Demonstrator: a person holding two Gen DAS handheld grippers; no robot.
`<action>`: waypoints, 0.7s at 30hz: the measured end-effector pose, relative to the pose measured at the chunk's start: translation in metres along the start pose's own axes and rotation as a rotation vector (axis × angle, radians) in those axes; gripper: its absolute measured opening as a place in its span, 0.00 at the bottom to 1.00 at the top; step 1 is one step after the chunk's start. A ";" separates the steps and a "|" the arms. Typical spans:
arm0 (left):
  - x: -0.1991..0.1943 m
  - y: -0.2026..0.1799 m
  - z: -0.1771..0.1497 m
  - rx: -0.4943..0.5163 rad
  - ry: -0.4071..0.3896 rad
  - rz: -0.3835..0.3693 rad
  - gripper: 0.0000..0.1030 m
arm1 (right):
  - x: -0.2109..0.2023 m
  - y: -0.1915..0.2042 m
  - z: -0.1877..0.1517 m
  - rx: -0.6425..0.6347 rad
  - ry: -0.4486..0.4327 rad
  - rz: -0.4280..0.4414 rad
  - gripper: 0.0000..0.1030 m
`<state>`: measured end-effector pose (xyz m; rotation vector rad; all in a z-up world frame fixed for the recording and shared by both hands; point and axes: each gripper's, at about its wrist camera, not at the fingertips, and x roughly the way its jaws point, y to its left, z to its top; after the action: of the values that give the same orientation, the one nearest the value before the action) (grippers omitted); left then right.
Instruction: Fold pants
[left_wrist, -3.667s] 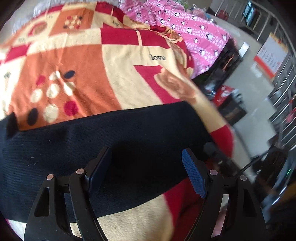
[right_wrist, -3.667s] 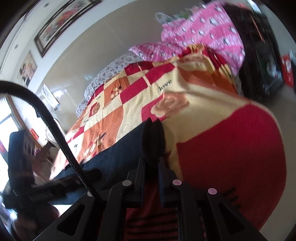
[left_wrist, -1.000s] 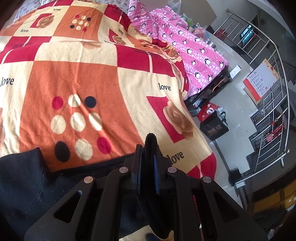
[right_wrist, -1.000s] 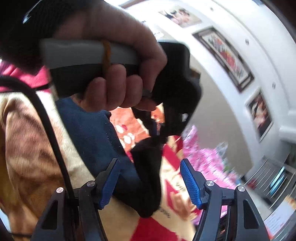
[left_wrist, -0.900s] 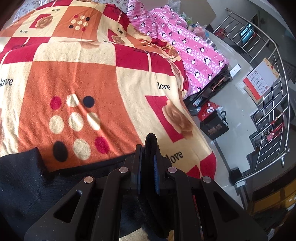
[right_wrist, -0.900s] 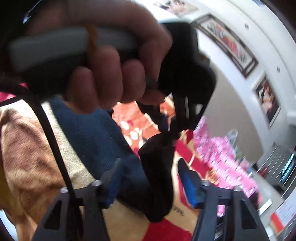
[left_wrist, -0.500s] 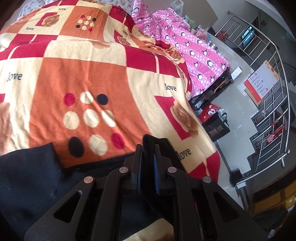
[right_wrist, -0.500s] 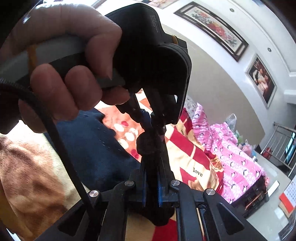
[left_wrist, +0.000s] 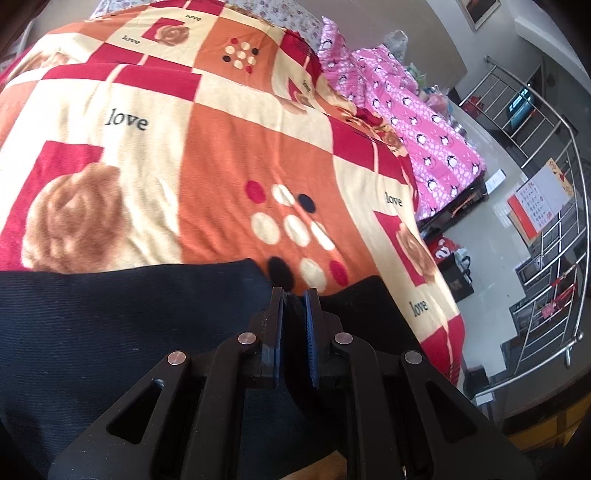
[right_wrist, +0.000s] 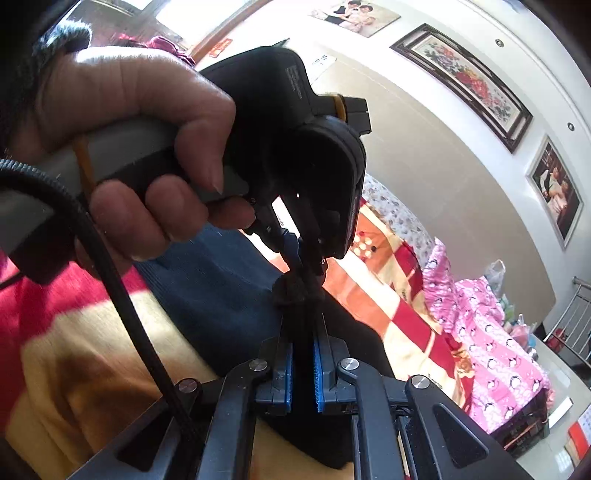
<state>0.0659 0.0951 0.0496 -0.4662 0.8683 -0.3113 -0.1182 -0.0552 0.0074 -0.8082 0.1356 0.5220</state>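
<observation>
Dark navy pants (left_wrist: 129, 314) lie across the near part of a patterned blanket (left_wrist: 221, 147). My left gripper (left_wrist: 294, 306) is shut on a bunched fold of the pants, and dark cloth fills the gap between its blue pads. In the right wrist view, my right gripper (right_wrist: 303, 332) is shut on the same bunch of the pants (right_wrist: 221, 295), just below the left gripper (right_wrist: 295, 264). A person's hand (right_wrist: 140, 96) holds the left gripper's handle. The cloth under both grippers is hidden.
Pink penguin-print bedding (left_wrist: 417, 122) lies beyond the blanket's right edge. A metal railing (left_wrist: 546, 221) and bags on the floor (left_wrist: 454, 258) are to the right of the bed. Framed pictures (right_wrist: 465, 77) hang on the wall. A black cable (right_wrist: 110, 266) runs past the right gripper.
The right gripper's jaws were open around the pants fold and have shut on it. The left gripper has moved left across the blanket with the fold in it, and more of the pants shows.
</observation>
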 end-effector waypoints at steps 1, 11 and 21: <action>-0.001 0.004 0.000 -0.002 -0.002 0.010 0.09 | 0.000 0.003 0.003 -0.006 -0.003 0.008 0.08; 0.008 0.025 0.004 -0.018 -0.002 0.055 0.09 | 0.020 0.025 0.010 -0.040 0.029 0.051 0.08; -0.008 0.037 0.008 -0.065 -0.066 0.071 0.09 | 0.041 0.030 0.014 0.027 0.077 0.111 0.08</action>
<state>0.0703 0.1328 0.0403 -0.5019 0.8306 -0.2018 -0.0986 -0.0119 -0.0151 -0.7977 0.2591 0.5924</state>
